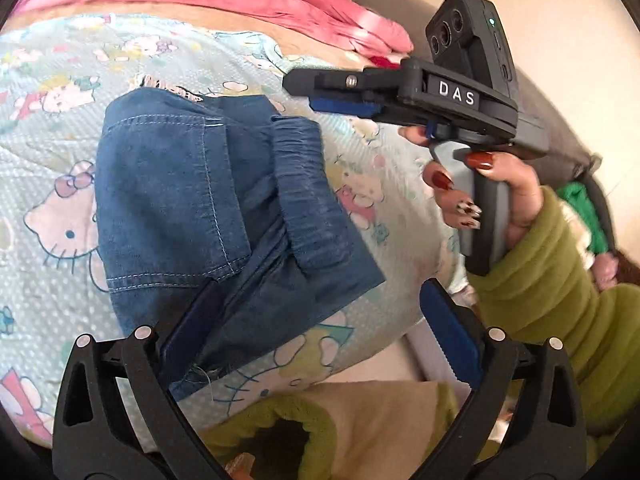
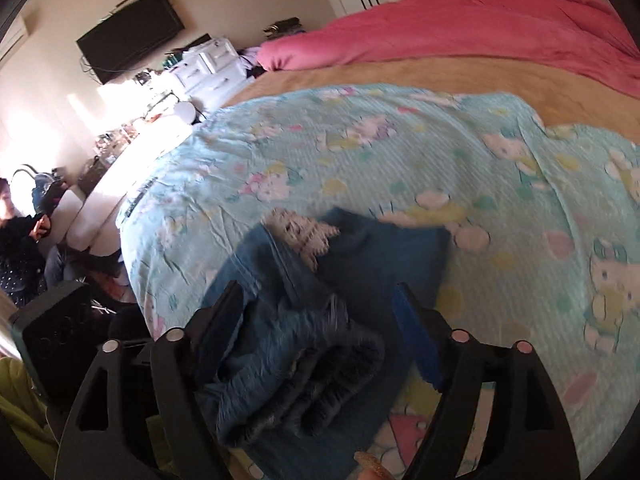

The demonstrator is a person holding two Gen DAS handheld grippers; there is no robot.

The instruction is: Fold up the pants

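Bedspread [image 1: 52, 152] beneath tilted, open hand-held grippers [image 1: 320, 320]

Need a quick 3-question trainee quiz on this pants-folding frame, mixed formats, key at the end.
1. True or false: the blue denim pants lie folded into a compact bundle on the light blue cartoon-cat bedspread.
2. Which lies at the far side of the bed: (a) a pink blanket, (b) a white pillow, (c) a grey towel?
3. Fill in: the left gripper stands ____, its blue pads clamping nothing.

Key
1. True.
2. a.
3. Open. The right gripper is open too, with the pants' bunched elastic waistband lying between its fingers unclamped.
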